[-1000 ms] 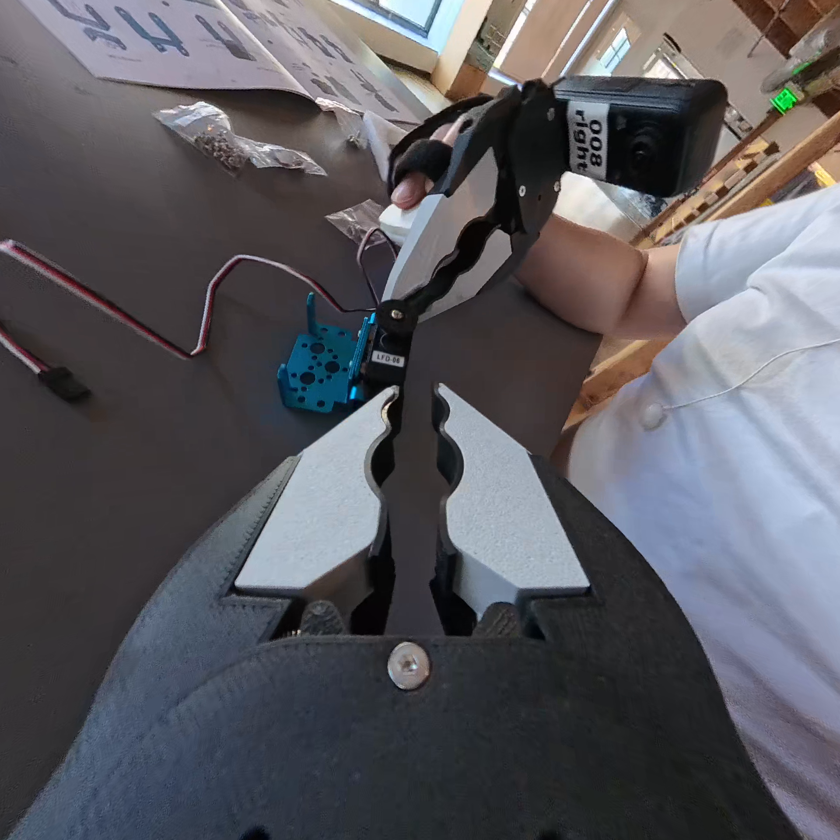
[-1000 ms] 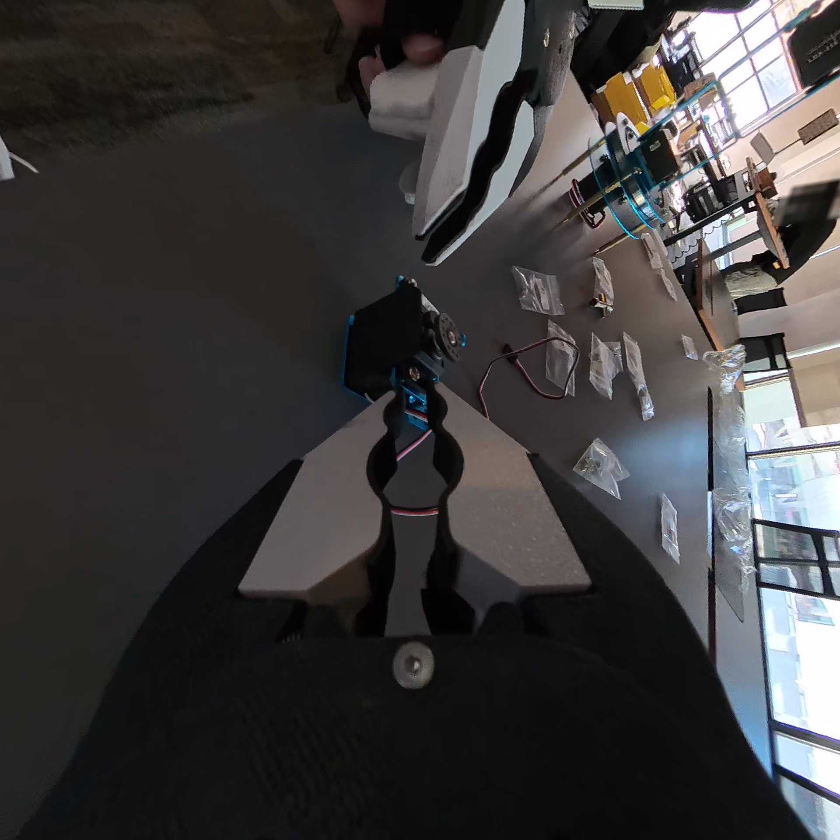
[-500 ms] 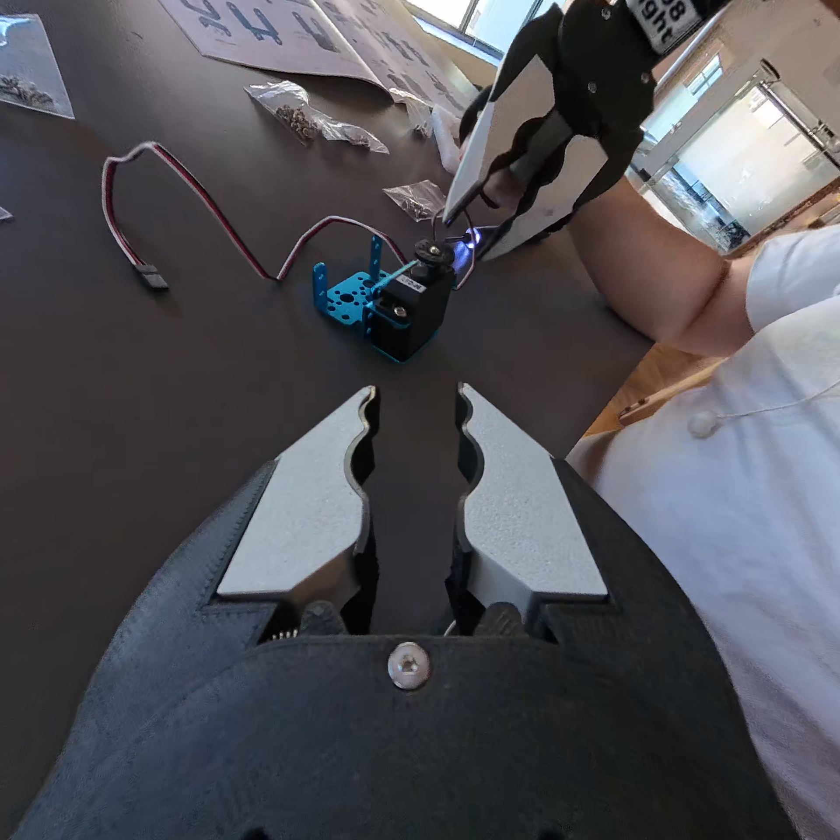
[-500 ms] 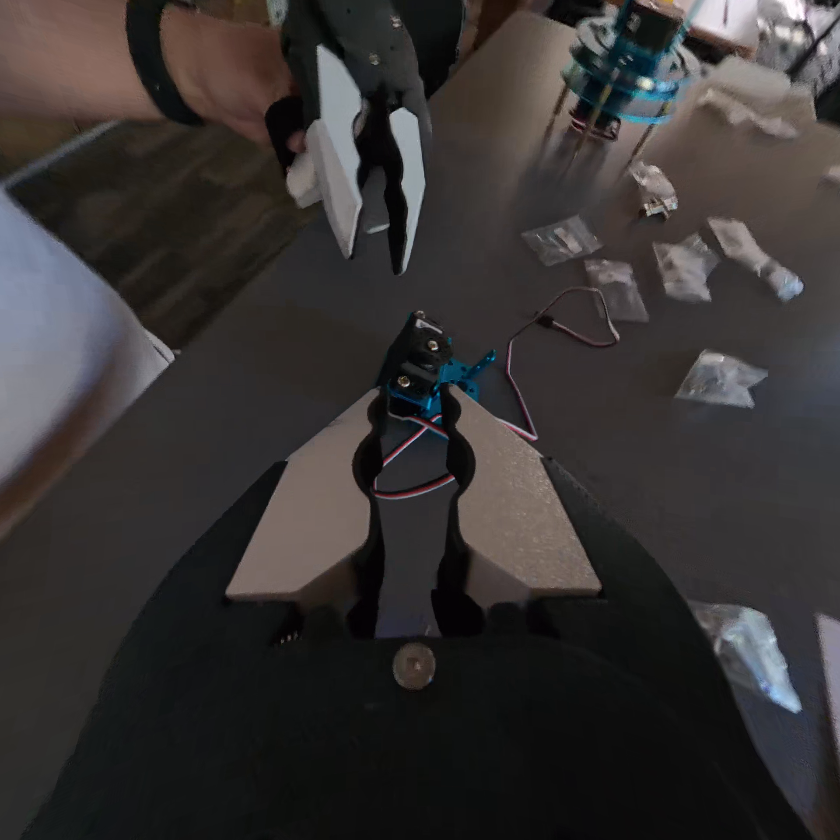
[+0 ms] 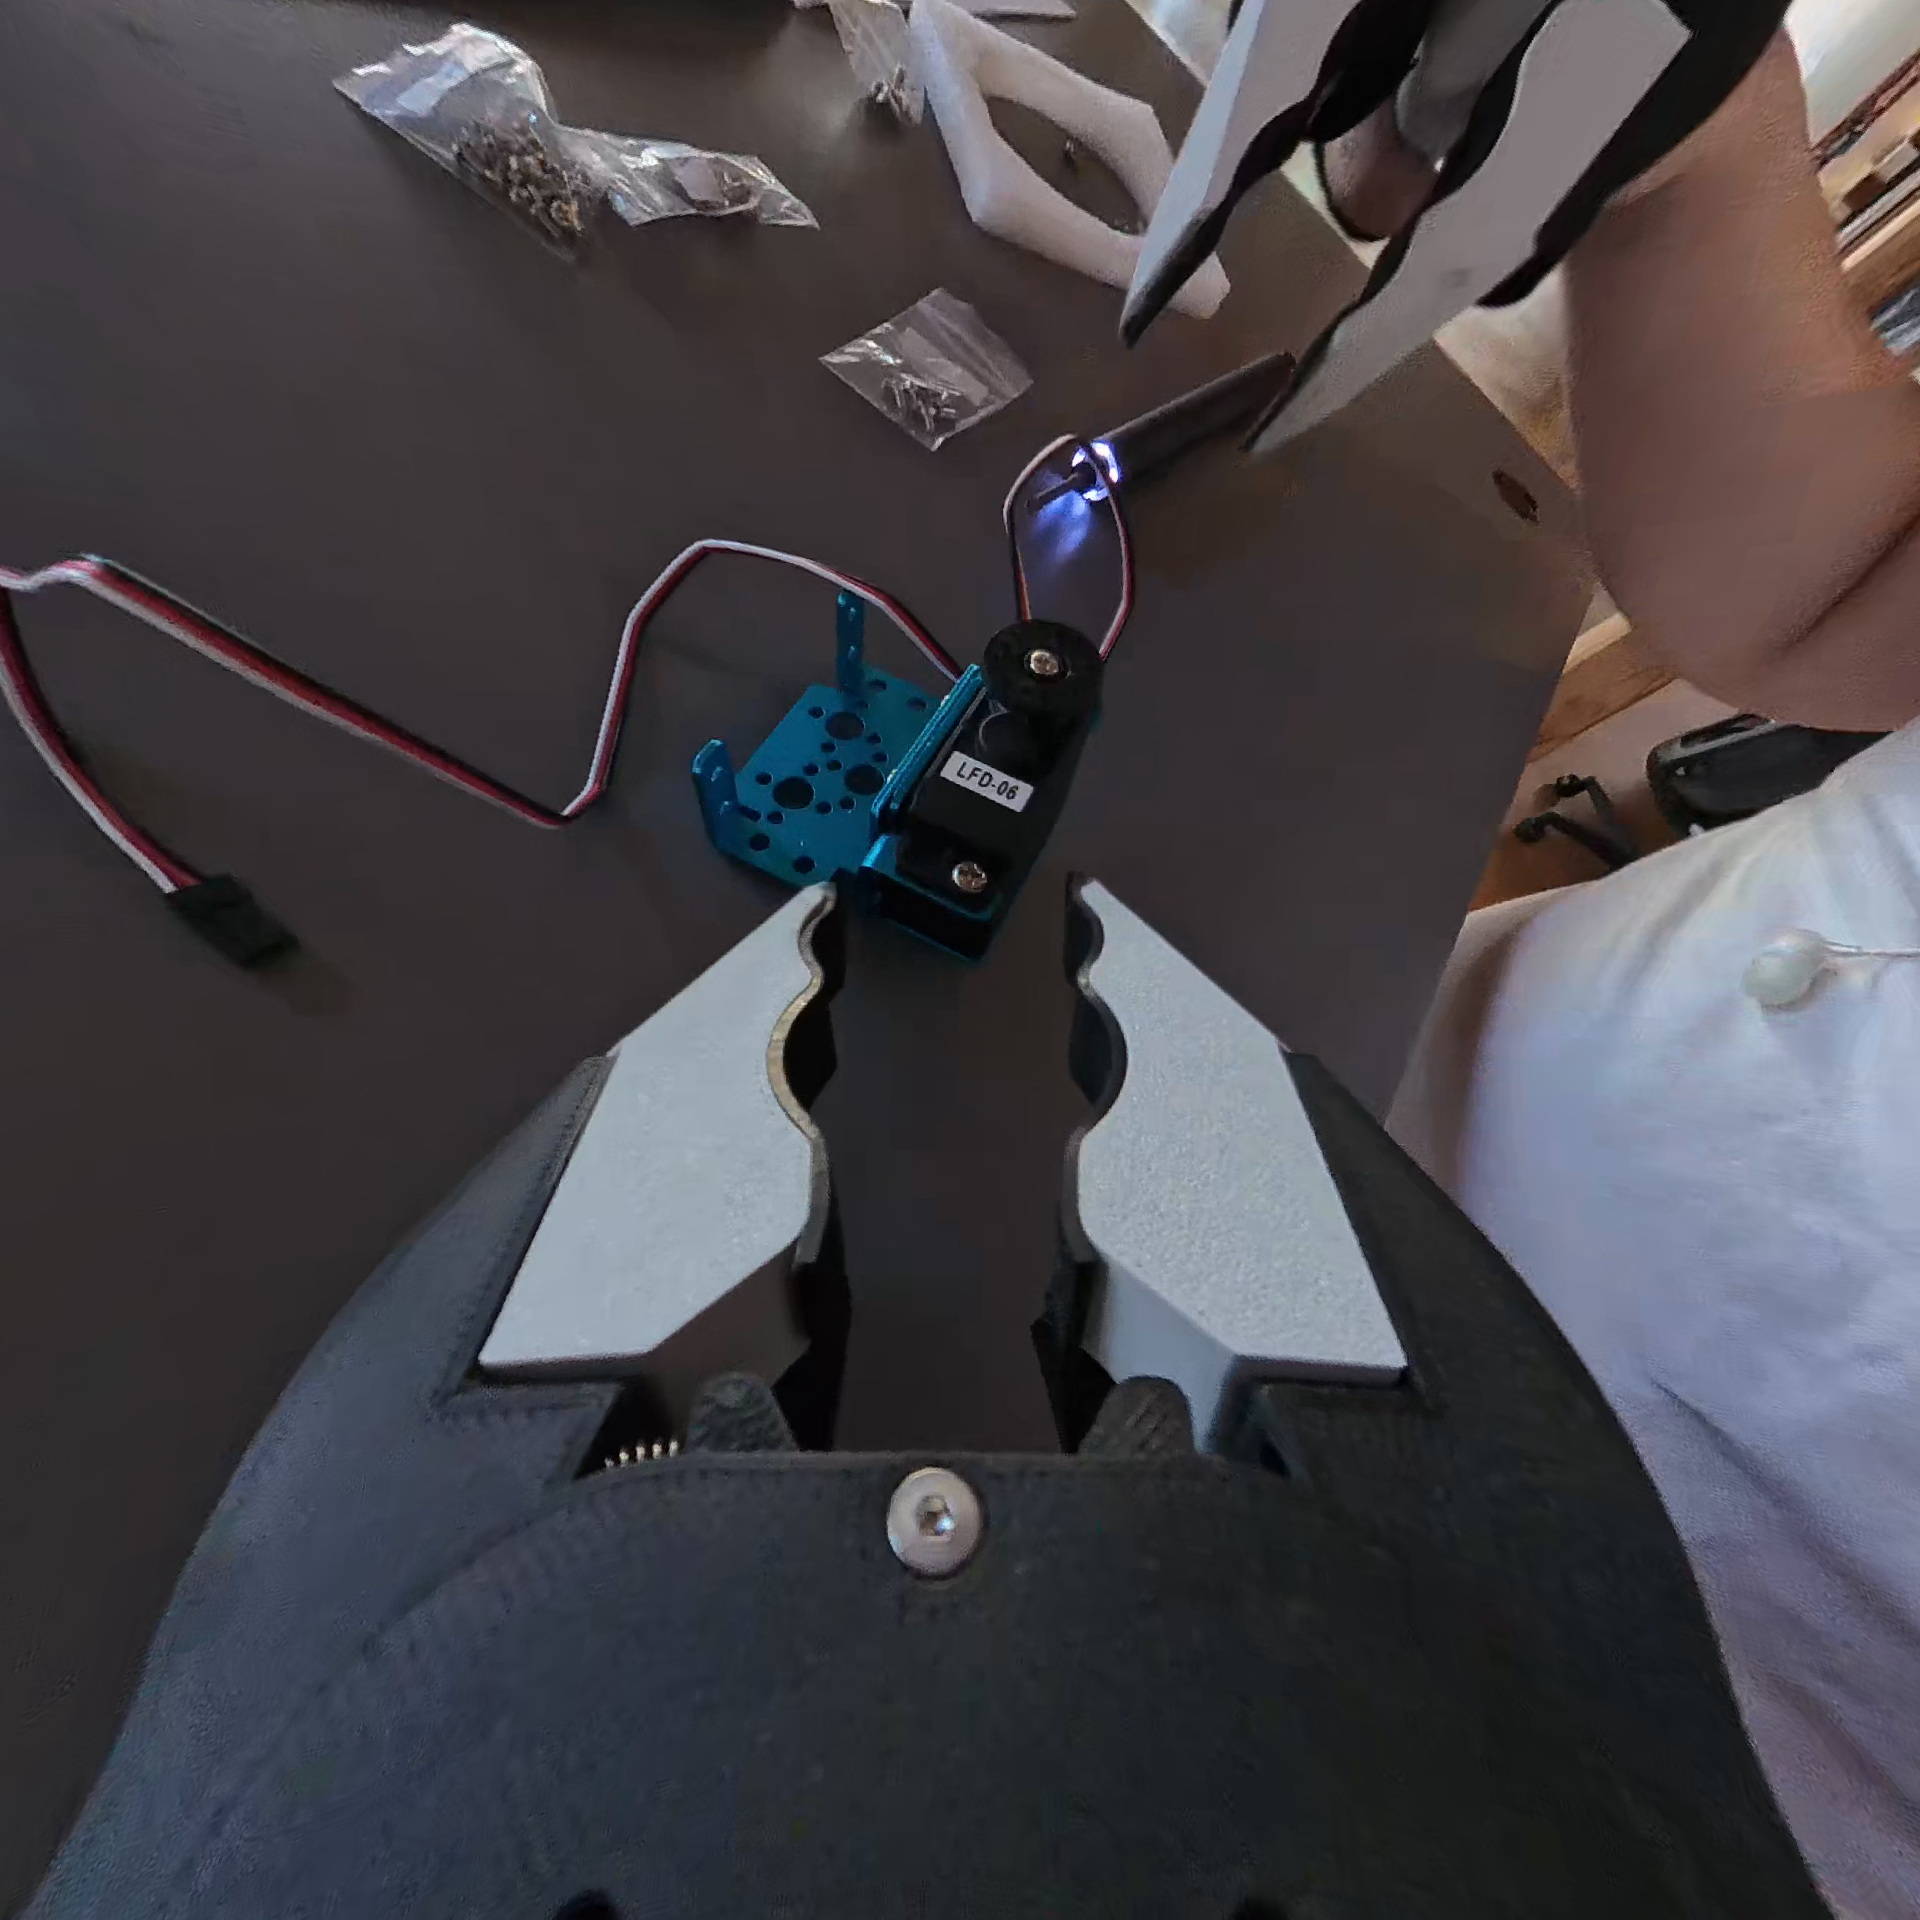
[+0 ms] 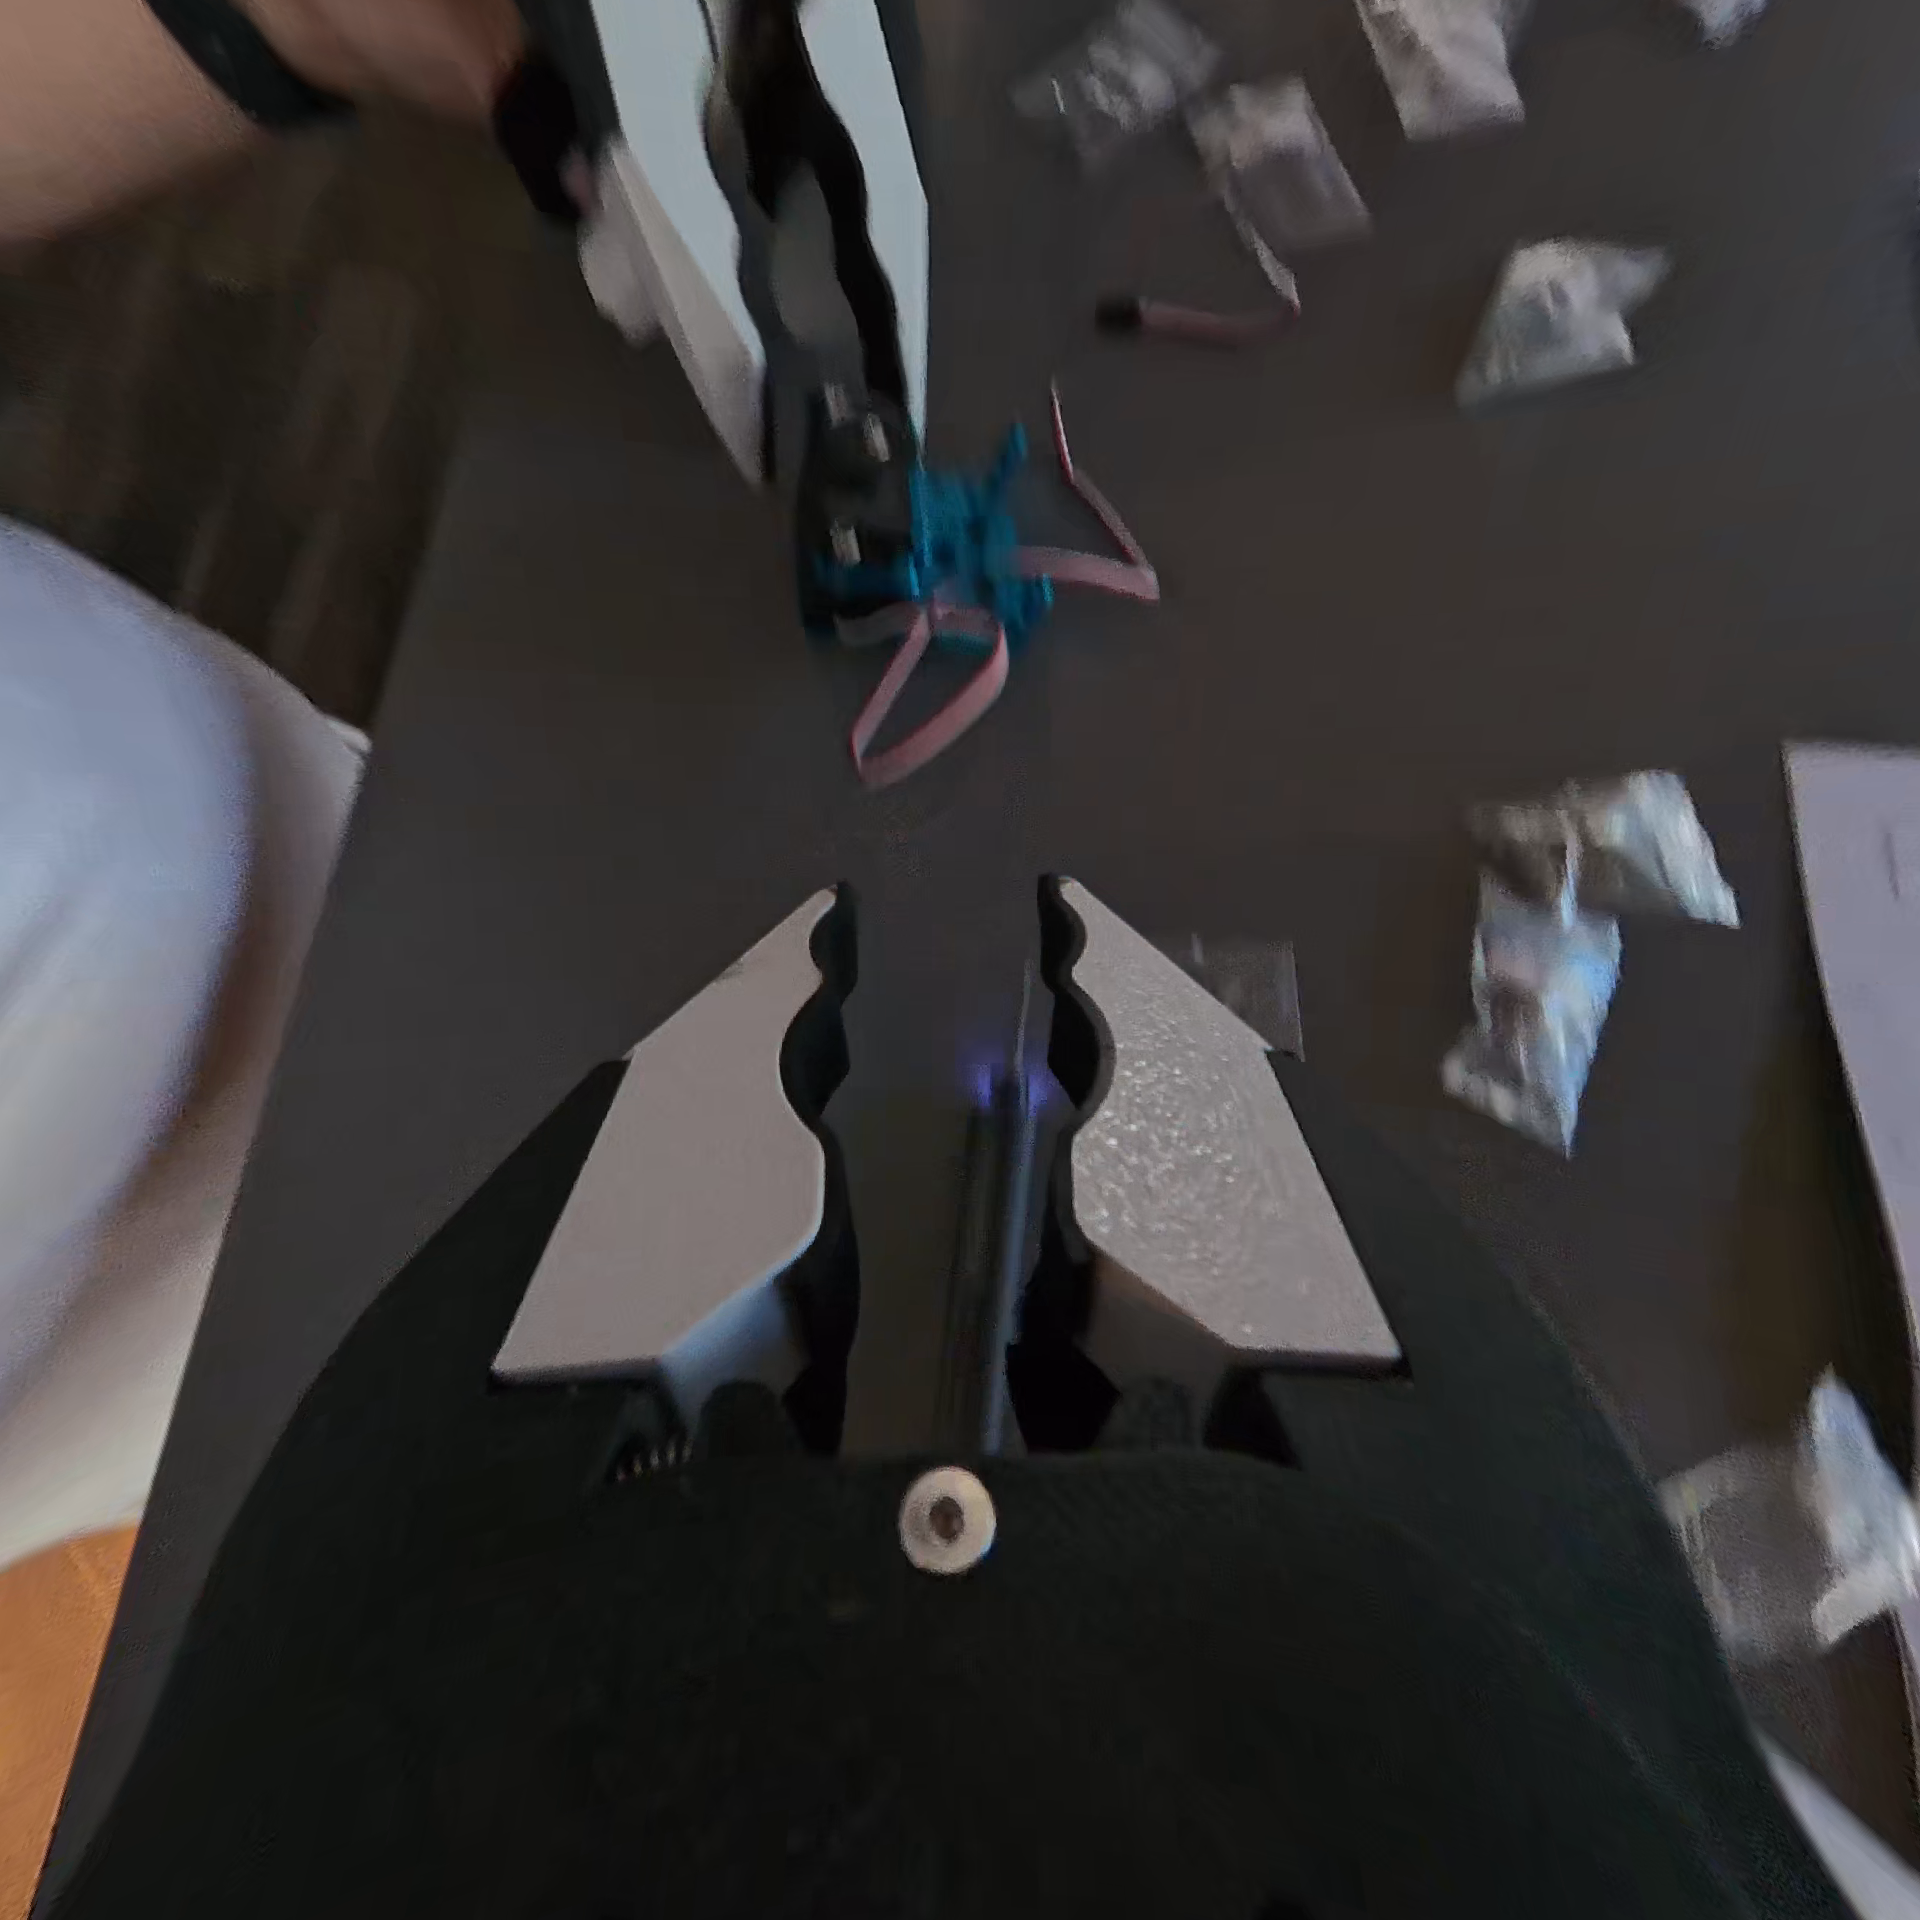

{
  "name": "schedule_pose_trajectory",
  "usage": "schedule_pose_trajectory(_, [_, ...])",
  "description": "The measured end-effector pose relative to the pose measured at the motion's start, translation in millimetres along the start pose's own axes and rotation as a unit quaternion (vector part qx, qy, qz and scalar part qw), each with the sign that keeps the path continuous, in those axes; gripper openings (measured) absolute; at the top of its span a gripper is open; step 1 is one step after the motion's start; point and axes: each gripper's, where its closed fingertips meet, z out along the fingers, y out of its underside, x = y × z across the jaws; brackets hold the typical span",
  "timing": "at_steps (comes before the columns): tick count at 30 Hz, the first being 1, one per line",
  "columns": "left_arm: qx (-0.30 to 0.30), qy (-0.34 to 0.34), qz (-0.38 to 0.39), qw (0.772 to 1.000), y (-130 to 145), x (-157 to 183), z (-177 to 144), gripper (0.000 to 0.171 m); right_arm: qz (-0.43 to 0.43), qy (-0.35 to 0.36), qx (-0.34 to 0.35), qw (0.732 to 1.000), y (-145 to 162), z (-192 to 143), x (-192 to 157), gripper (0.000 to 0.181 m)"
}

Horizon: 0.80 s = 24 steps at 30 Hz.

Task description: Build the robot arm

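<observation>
A black servo (image 5: 1013,831) sits in a blue perforated bracket (image 5: 821,769) on the dark table (image 5: 364,1039). Its red, white and black cable (image 5: 312,686) ends in a black plug (image 5: 229,914). My left gripper (image 5: 951,899) is open and empty, its tips just short of the servo's near end. My right gripper (image 5: 1195,384) hangs open above the table beyond the servo. A thin dark tool (image 5: 1195,416) with a lit tip points at the cable loop. In the blurred right wrist view that tool (image 6: 997,1195) runs between the fingers of the right gripper (image 6: 945,894). There the left gripper (image 6: 836,442) stands at the servo (image 6: 842,499).
Clear bags of small screws (image 5: 520,156) (image 5: 925,369) and a white foam piece (image 5: 1039,135) lie beyond the servo. More bags (image 6: 1548,956) and a sheet of paper (image 6: 1860,935) lie to the right. A person in a white shirt (image 5: 1662,1351) stands at the table's right edge. My right fingertips sit around 15 centimetres from my left ones. The servo (image 6: 842,499) sits 4 centimetres or so from the ends of my left fingers. My right tips are about 20 centimetres from the black plug (image 5: 229,914), my left tips only 9 centimetres.
My left gripper has opened wider and moved up to the servo. My right gripper has let go at the bracket and cable, opened, and pulled back from the servo.
</observation>
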Motion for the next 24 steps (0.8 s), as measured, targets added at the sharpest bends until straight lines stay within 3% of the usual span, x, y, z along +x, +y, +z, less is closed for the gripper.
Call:
schedule_pose_trajectory(4, [-0.003, -0.004, 0.012, 1.000, 0, -1, 1, 0.035, 0.047, 0.049, -0.020, 0.998, 60, -32, 6, 0.036])
schedule_pose_trajectory(10, [-0.009, -0.006, 0.018, 1.000, 1, 1, 3, 0.028, 0.070, 0.107, -0.015, 0.992, 104, -48, 11, 0.036])
schedule_pose_trajectory(14, [0.008, 0.001, -0.004, 1.000, 0, 2, -1, 0.035, 0.097, 0.078, 0.008, 0.992, 110, -49, 13, 0.032])
schedule_pose_trajectory(16, [0.033, -0.008, -0.017, 0.999, -4, 0, -9, 0.038, 0.098, 0.061, -0.028, 0.993, 121, -45, 11, 0.033])
schedule_pose_trajectory(21, [0.072, -0.044, -0.030, 0.996, -1, 3, -34, 0.037, 0.050, 0.063, -0.063, 0.995, 123, -44, 12, 0.017])
schedule_pose_trajectory(24, [0.090, -0.044, -0.037, 0.994, -4, 13, -49, 0.037, -0.053, 0.111, -0.095, 0.988, 114, -52, 15, 0.017])
